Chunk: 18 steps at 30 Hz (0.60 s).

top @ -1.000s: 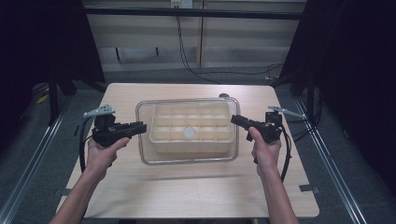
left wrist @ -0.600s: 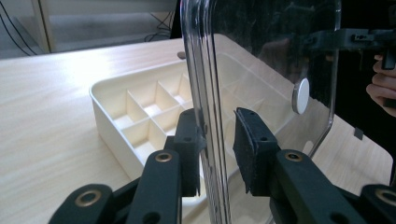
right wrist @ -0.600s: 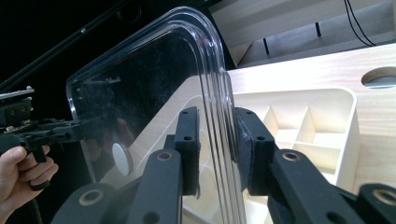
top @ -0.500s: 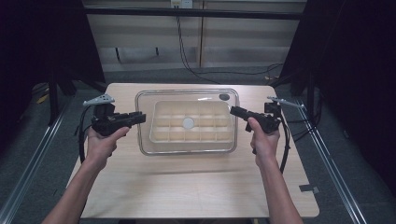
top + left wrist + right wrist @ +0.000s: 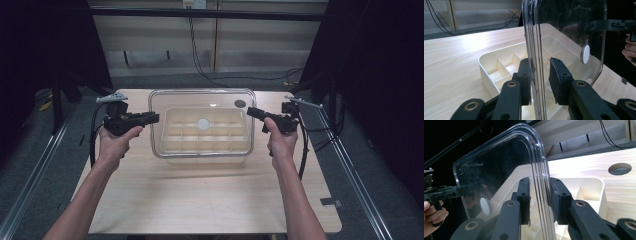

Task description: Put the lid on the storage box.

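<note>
A clear plastic lid (image 5: pixel 200 97) with a white round disc (image 5: pixel 203 124) at its middle hangs over a cream compartment tray (image 5: pixel 172 145) that rests on the table. My left gripper (image 5: pixel 153 118) is shut on the lid's left rim. My right gripper (image 5: pixel 251 112) is shut on its right rim. In the left gripper view the jaws (image 5: pixel 540 77) clamp the lid (image 5: pixel 569 37) edge-on, with the tray (image 5: pixel 486 67) below. In the right gripper view the jaws (image 5: pixel 541 197) pinch the lid (image 5: pixel 499 170) over the tray (image 5: pixel 596 192).
The light wooden table (image 5: pixel 200 200) has a round hole (image 5: pixel 619 168) near its far right. A strip of tape (image 5: pixel 330 202) lies near the front right edge. Metal rails run along both sides, and cables hang behind the table.
Both hands have carried the lid away from the person, toward the far side of the table. It now sits further back over the tray, and both grips are unchanged.
</note>
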Motion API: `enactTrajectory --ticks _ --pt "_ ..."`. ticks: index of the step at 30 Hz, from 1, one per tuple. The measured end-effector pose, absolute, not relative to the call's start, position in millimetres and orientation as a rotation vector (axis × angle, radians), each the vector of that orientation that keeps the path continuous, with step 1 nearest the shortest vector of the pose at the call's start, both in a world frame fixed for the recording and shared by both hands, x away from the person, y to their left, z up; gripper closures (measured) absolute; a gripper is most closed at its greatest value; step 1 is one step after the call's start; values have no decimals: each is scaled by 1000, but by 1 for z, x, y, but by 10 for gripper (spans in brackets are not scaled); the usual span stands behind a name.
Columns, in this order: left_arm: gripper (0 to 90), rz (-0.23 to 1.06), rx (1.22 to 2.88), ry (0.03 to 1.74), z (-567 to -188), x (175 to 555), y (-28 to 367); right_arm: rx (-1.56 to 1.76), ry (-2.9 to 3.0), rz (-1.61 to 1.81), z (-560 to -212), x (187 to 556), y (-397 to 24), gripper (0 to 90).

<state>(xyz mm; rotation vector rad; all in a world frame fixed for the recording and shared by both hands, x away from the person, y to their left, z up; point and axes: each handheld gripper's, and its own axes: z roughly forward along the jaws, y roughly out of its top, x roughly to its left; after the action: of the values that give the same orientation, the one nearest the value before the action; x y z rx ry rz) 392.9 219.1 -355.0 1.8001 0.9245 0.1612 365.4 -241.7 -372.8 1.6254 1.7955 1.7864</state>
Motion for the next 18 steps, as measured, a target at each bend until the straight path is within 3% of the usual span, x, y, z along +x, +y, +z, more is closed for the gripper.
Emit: enactTrajectory --ticks 18 --pt "720 131 1786 964 -367 413 211 1672 1801 1729 -383 382 -247 709"
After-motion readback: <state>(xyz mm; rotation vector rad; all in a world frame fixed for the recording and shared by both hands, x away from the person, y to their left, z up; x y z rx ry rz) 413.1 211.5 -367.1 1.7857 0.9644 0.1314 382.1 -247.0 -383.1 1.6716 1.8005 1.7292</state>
